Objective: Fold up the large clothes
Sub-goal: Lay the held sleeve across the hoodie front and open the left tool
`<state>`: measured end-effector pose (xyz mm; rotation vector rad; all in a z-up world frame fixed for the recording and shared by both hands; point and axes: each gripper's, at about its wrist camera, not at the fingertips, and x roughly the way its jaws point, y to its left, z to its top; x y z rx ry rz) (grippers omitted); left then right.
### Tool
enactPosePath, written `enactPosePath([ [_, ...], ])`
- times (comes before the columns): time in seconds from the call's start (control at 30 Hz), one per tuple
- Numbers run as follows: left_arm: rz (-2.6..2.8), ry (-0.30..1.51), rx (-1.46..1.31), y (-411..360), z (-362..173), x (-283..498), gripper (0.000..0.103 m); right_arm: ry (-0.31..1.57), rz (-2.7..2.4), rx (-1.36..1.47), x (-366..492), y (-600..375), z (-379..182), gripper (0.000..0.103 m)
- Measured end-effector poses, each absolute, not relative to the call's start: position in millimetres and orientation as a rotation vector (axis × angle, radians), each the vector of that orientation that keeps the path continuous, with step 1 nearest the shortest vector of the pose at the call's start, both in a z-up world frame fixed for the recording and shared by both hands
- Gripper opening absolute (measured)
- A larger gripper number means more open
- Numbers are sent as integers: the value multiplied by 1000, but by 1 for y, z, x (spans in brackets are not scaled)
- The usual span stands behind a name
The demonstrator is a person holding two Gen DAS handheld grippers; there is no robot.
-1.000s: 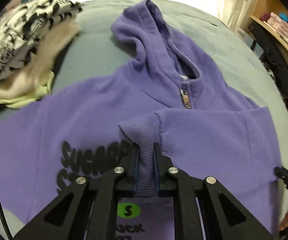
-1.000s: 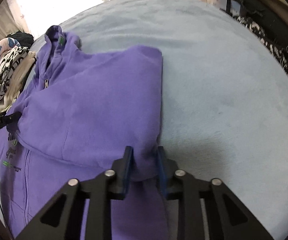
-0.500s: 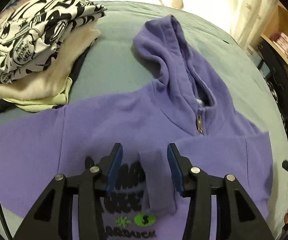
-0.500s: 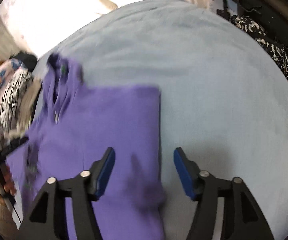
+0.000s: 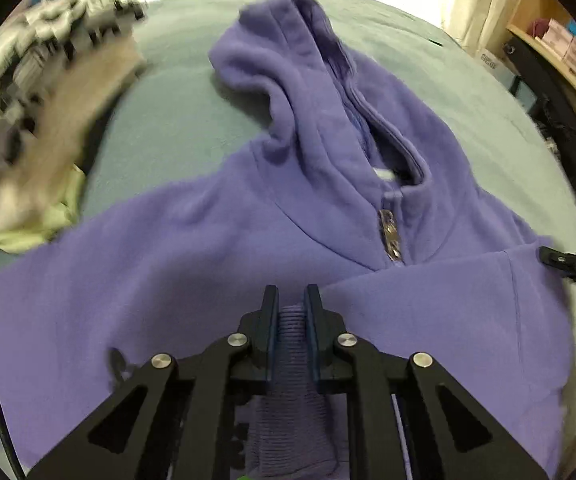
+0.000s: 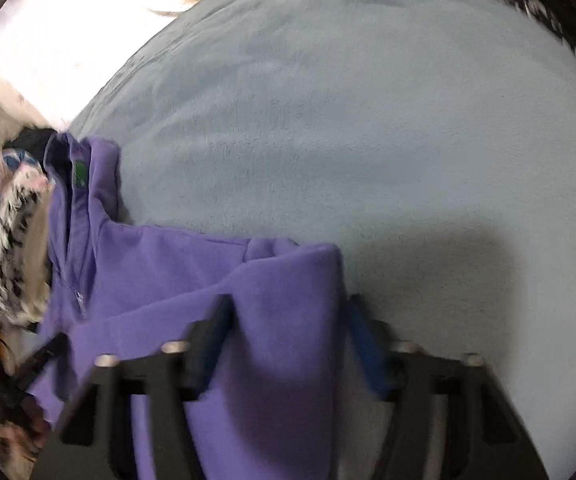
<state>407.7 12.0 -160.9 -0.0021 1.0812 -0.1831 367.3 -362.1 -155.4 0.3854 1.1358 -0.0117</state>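
Far to the left of the left hand-held gripper [image 5: 291, 300], a blurred stack of folded clothes [image 5: 35, 120] lay on the grey-blue bed [image 5: 175, 112]. That hand-held gripper had just been closing and was clenched on the ribbed cuff [image 5: 292, 340] of the purple hoodie [image 5: 167, 248], which lay spread on the bed with its hood [image 5: 288, 80] ahead of the fingers and the zipper pull [image 5: 391, 236] just ahead to their right. The right hand-held gripper [image 6: 288, 320] straddled the folded sleeve [image 6: 283, 312] at the hoodie's outer edge; its jaws had just been closing with the sleeve between them, but blur hid whether the pads pressed it. Bare bed stretched beyond to its right.
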Motion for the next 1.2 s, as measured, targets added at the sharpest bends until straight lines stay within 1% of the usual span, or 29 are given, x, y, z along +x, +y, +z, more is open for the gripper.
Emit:
enactPosePath([
  [0.07,-178,1016,7,13,-157,401,10,1092,-55,241,365,-348,-149,27],
  [0.13,-150,1056,15,15,-175,401,11,1133,-96,169,369,-341,-167,30],
  [0.2,-143,1044,-18,21,-184,398,15,1116,-122,177,368,-341,-163,38],
  [0.23,-140,1036,-28,22,-182,396,16,1117,-144,188,366,-343,-157,42],
  [0.27,-129,1036,-36,23,-177,394,20,1118,-162,186,364,-342,-153,46],
  [0.33,-120,1028,-37,26,-164,388,22,1091,-201,149,352,-341,-136,46],
  [0.4,-101,987,-15,24,-143,375,26,1041,-257,100,335,-331,-117,46],
  [0.43,-103,970,-10,20,-137,370,30,1011,-256,95,326,-323,-107,46],
  [0.5,-162,932,-38,6,-122,354,62,983,-169,145,312,-302,-94,46],
  [0.53,-189,919,-55,-1,-119,347,65,982,-117,177,307,-293,-93,46],
  [0.6,-251,906,-76,-23,-118,336,66,1015,-8,221,303,-270,-99,46],
  [0.67,-257,928,-73,-36,-126,331,66,1060,62,225,302,-245,-117,46],
  [0.77,-237,1002,-58,-40,-151,328,66,1126,43,147,295,-229,-147,46],
  [0.8,-209,1030,-35,-36,-162,329,66,1135,19,125,289,-231,-153,43],
  [0.87,-155,1069,13,-23,-178,327,66,1121,-24,108,278,-251,-155,43],
  [0.97,-179,1034,-16,1,-182,321,66,1095,-138,81,257,-292,-151,35],
  [1.0,-166,1033,-12,5,-182,320,66,1101,-142,87,252,-299,-153,35],
  [1.03,-135,1038,0,7,-183,320,70,1106,-166,73,249,-304,-154,35],
  [1.07,-112,1050,-3,10,-185,321,76,1106,-178,63,246,-305,-154,35],
  [1.2,-108,1052,-36,15,-183,320,76,1113,-195,67,249,-301,-152,38],
])
